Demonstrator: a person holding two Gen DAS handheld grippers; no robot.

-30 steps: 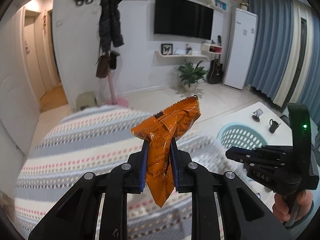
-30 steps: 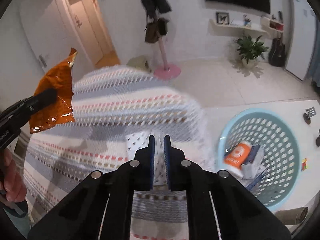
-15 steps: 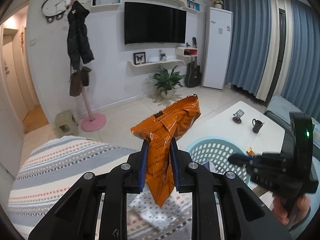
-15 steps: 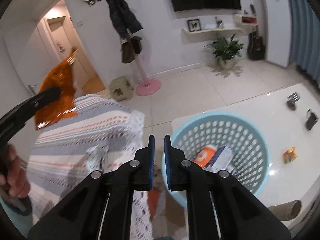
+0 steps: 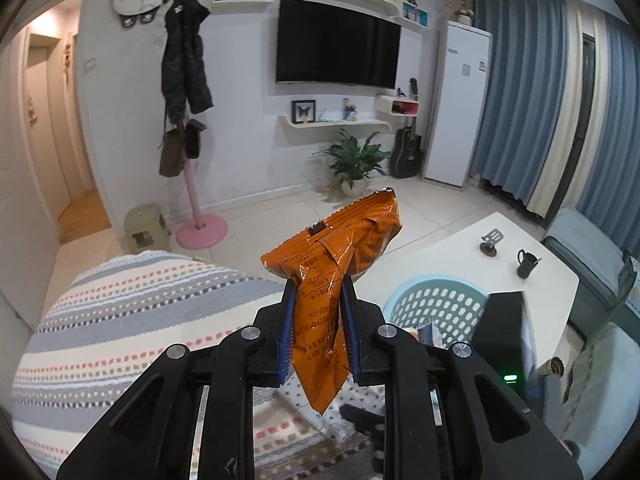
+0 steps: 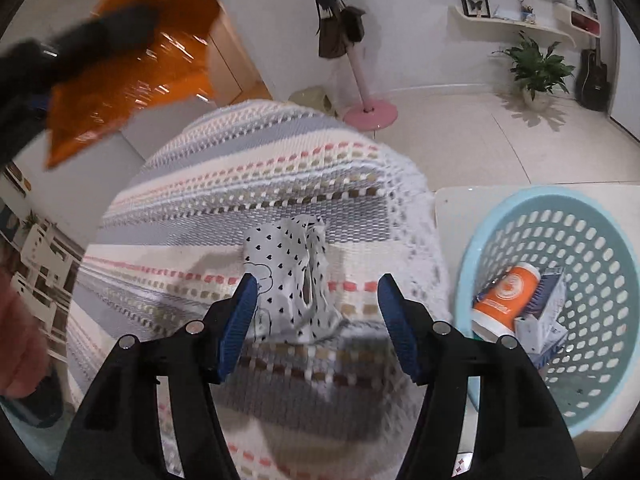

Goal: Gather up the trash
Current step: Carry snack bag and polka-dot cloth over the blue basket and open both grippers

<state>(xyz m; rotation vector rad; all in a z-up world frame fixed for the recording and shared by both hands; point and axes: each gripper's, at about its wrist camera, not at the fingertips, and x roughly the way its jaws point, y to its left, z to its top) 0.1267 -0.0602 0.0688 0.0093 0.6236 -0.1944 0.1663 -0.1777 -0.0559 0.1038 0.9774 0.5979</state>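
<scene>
My left gripper is shut on a crumpled orange snack wrapper, held in the air above the striped blanket. The wrapper also shows blurred in the right wrist view, upper left. My right gripper is open, low over a white heart-dotted wrapper lying on the blanket; its left pad is beside the wrapper's edge. A light blue laundry basket stands to the right and holds an orange cup and a white-blue box. The basket also shows in the left wrist view.
The basket stands on a white table with a black mug and a small stand. Beyond are a pink-based coat rack, a small stool, a potted plant and a guitar.
My right gripper has opened and swung from over the basket back down over the dotted wrapper on the blanket. My left gripper has kept hold of the orange wrapper and shifted toward the basket.
</scene>
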